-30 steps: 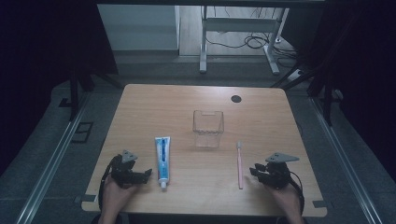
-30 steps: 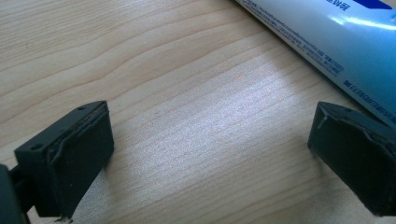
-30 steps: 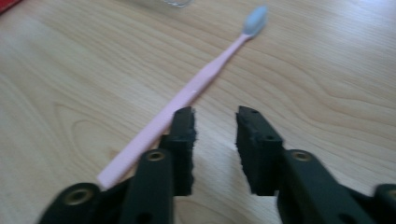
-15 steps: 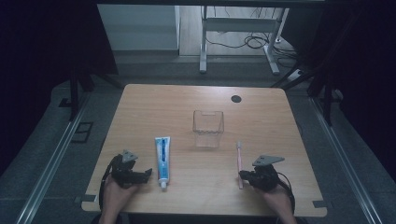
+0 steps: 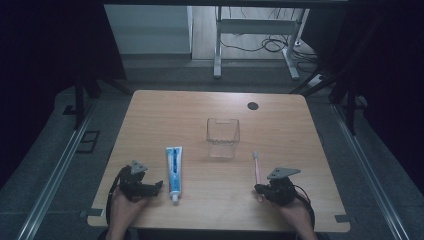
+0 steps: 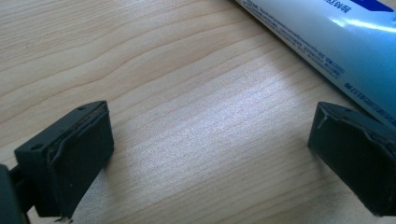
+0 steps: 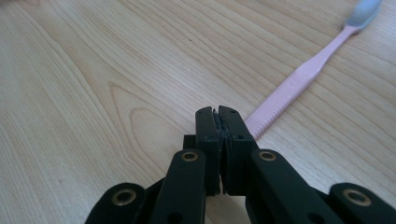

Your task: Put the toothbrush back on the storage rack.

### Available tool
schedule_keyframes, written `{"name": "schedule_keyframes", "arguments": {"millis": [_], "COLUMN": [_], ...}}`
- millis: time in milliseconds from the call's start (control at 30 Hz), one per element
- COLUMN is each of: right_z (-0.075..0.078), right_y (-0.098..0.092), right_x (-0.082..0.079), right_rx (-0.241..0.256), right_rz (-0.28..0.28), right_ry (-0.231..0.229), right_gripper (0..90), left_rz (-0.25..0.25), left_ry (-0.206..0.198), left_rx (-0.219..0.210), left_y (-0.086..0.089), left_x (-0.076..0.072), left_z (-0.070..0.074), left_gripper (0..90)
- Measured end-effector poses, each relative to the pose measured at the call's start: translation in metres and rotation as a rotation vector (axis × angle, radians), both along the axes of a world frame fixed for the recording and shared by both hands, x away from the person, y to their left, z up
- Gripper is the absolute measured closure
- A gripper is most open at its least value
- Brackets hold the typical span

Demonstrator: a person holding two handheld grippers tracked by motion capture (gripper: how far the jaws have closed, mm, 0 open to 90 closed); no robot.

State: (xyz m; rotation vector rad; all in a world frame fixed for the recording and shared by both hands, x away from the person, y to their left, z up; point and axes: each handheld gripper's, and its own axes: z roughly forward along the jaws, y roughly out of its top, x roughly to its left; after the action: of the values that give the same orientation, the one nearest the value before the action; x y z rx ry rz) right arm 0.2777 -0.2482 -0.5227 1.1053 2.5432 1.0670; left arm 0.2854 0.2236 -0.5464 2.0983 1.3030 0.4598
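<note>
Left gripper (image 5: 150, 188): rests low over the bench (image 5: 200, 107) at its near left; fingers (image 6: 70, 158) spread wide, nothing between them but bare wood.
Toothpaste tube (image 5: 174, 166): lies flat just beside the left gripper, cap toward the person; in the left gripper view its blue-and-white body (image 6: 336, 42) runs close past the far finger, contact not determinable.
Right gripper (image 5: 261, 190): at the near right of the bench; fingers (image 7: 208, 135) pressed together, nothing seen clamped between them.
Toothbrush (image 5: 257, 169): pink, flat on the bench, bristle end away from the person; its handle end (image 7: 289, 91) passes just behind the closed fingertips, whether touching cannot be told.
Clear cup (image 5: 223, 137): upright mid-bench, apart from both grippers.
</note>
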Motion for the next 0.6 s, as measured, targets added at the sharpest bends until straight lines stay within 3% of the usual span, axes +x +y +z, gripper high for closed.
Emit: {"name": "schedule_keyframes", "arguments": {"millis": [600], "right_z": [0.003], "right_y": [-0.020], "right_x": [0.002], "right_rx": [-0.042], "right_rz": [-0.040], "right_ry": [-0.006], "right_gripper": [83.2], "left_rz": [0.000], "left_ry": [0.000], "left_rx": [0.001], "left_y": [0.000], "left_x": [0.000], "left_z": [0.000], "left_gripper": [0.2]}}
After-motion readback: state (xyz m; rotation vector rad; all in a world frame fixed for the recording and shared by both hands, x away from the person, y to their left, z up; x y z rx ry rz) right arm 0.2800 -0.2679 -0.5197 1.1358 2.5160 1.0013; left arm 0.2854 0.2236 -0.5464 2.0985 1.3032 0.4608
